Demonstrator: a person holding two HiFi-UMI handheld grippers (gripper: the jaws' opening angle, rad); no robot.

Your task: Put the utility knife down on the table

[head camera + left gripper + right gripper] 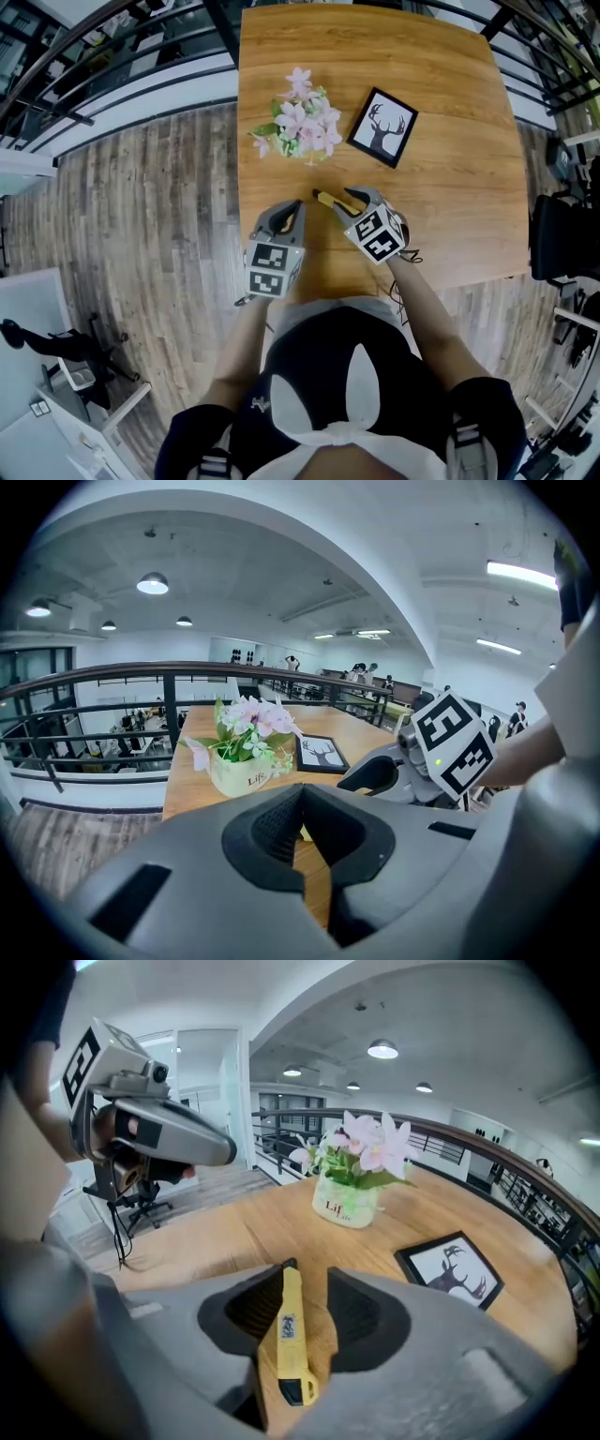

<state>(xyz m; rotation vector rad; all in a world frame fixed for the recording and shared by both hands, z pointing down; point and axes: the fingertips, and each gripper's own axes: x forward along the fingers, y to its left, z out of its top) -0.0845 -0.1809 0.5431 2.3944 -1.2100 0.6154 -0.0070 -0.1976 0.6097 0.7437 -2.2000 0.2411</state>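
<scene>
**A:** Knife (291, 1335) is down, lying flat on the table (450, 141)!

**B:** And the right gripper (307, 1267)?

**A:** Jaws spread wide. The knife lies between them, close along one jaw and clear of the other, so there's no squeeze on it.

**B:** Left gripper (302, 789)?

**A:** Jaws together with nothing in them, just beside the right one.

**B:** Where on the table?

**A:** Towards the person's edge, on the near side of the flowers (302, 122) and the deer frame (382, 127).
</scene>
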